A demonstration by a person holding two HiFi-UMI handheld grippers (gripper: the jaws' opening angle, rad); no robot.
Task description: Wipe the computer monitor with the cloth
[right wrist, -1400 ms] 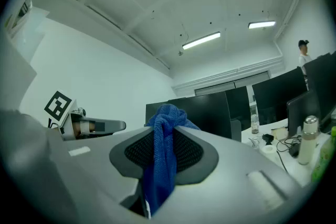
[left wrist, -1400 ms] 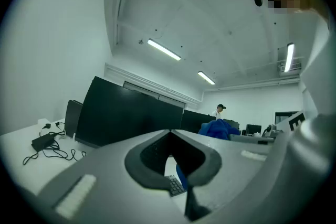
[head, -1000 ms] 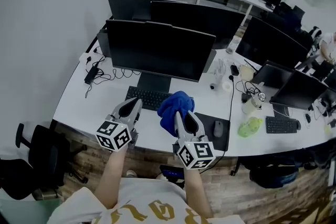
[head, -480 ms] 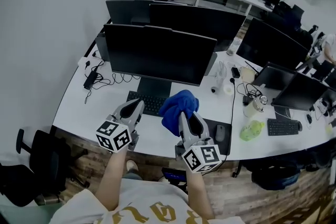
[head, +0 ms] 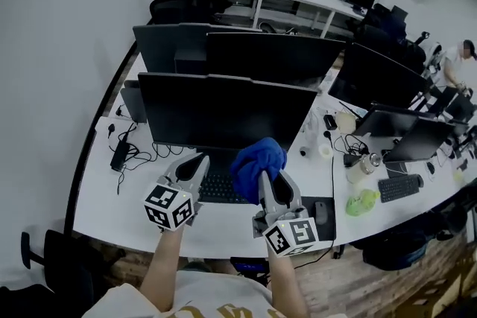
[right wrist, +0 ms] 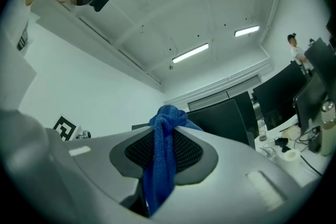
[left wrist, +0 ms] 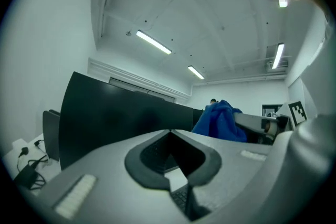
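Note:
The black monitor (head: 223, 112) stands on the white desk (head: 104, 197), right in front of me. My right gripper (head: 266, 176) is shut on a bunched blue cloth (head: 257, 162), held up near the screen's lower right edge; whether it touches the screen I cannot tell. The right gripper view shows the cloth (right wrist: 163, 165) pinched between the pads and knotted above the tips of the right gripper (right wrist: 165, 123). My left gripper (head: 197, 167) hovers below the screen's lower edge, jaws together and holding nothing. From the left gripper (left wrist: 170, 131) the monitor (left wrist: 115, 118) fills the left and the cloth (left wrist: 220, 120) hangs on the right.
A keyboard (head: 220, 188) lies under the grippers, a mouse (head: 320, 212) on a dark pad to its right. Cables and a power brick (head: 119, 153) sit at the left. More monitors (head: 376, 74) crowd behind and right. A green object (head: 363, 202) lies at the right, and a person (head: 455, 63) stands far right.
Both grippers have moved up and forward toward the monitor. The cloth has risen from over the keyboard to the screen's lower edge. The head camera has moved closer to the desk.

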